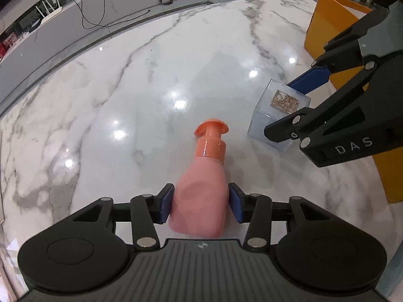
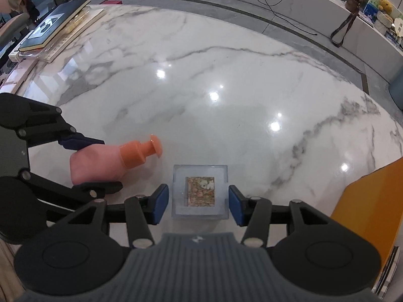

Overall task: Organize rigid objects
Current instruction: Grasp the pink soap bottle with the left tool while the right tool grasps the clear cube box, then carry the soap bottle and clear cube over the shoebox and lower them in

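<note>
A pink pump bottle point(image 1: 199, 196) with an orange cap lies on its side on the marble table point(image 1: 151, 80). My left gripper point(image 1: 201, 205) is shut on its body, both blue pads pressing its sides. In the right wrist view the bottle point(image 2: 100, 162) lies at the left in the left gripper's fingers point(image 2: 83, 142). A clear cube box point(image 2: 200, 191) with a patterned picture on top stands between the pads of my right gripper point(image 2: 199, 203). A thin gap shows at the left pad, and the right pad is at the box's wall. From the left wrist the box point(image 1: 277, 110) sits between the right gripper's fingers point(image 1: 308, 81).
An orange bin point(image 1: 327, 25) stands at the table's right side, close to the right gripper; its wall point(image 2: 372, 201) shows at the lower right. Stacked books point(image 2: 55, 25) lie at the far left corner. A black cable point(image 1: 93, 12) runs on the floor beyond the table.
</note>
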